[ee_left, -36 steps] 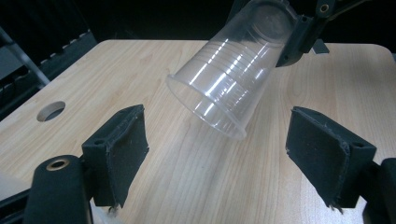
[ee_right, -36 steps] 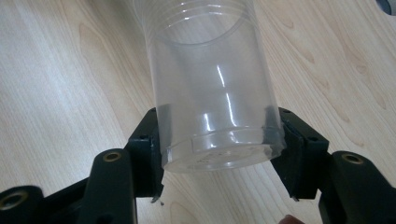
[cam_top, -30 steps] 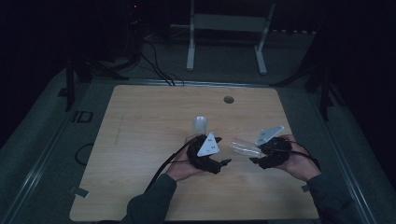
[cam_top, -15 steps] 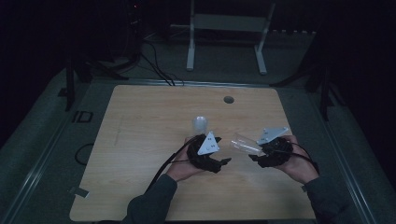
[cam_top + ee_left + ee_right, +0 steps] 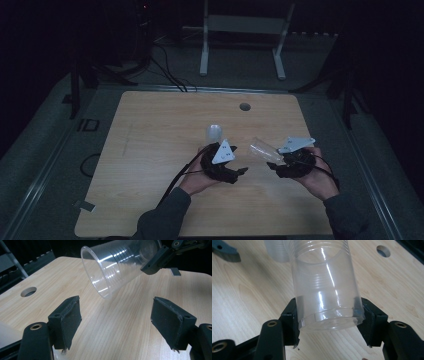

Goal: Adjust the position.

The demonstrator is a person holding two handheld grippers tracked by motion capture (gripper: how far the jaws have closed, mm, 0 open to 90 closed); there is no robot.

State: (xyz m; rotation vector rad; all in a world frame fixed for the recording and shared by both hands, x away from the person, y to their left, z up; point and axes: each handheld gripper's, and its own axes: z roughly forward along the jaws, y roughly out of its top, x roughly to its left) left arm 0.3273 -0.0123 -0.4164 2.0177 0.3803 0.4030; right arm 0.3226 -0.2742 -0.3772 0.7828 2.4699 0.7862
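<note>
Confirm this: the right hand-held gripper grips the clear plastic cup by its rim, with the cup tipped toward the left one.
Not by its rim. The right hand-held gripper clamps the clear plastic cup at its base, as the right gripper view shows. The cup is indeed tipped toward the left hand-held gripper.

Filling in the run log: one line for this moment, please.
right tongs: shut on clear cup, held tilted | left tongs: open, just been closing, nothing between | table: second cup

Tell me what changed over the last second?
The left tool has just been closing its jaws, with nothing between them. Otherwise unchanged: the right tool stays clamped on the clear cup, held tilted above the table; the other cup stands where it was.
</note>
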